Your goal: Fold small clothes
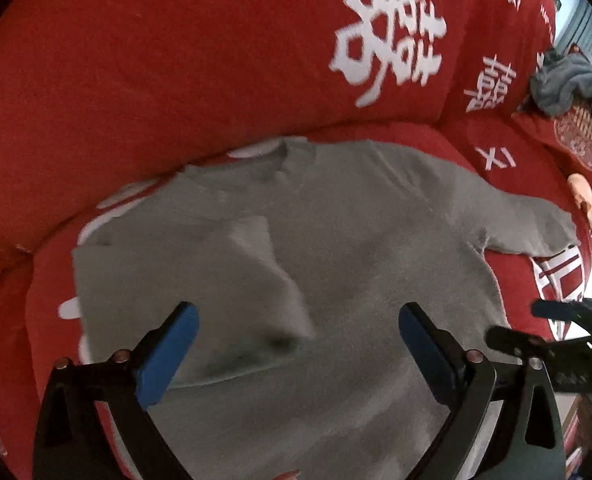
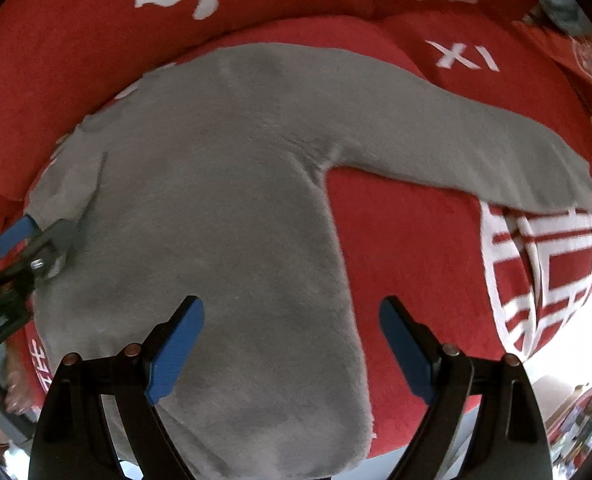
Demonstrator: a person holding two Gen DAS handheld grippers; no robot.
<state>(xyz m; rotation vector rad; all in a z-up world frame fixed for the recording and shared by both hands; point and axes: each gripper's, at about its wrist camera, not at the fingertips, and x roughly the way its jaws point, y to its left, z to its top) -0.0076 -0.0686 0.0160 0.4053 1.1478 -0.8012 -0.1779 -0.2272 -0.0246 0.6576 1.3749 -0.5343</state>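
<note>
Grey long-sleeve knit sweater (image 1: 356,240) flat on red sofa seat (image 2: 408,248), 1 sleeve folded in; left tool (image 1: 298,340) and right tool (image 2: 292,340) both gaping, gripping nothing

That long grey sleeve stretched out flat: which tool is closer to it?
Right. The right tool hovers open over the sweater's hem below the outstretched sleeve; the left tool is open over the folded side.

A red sofa seat (image 2: 416,240) with white characters carries a flat grey sweater (image 2: 216,200).
</note>
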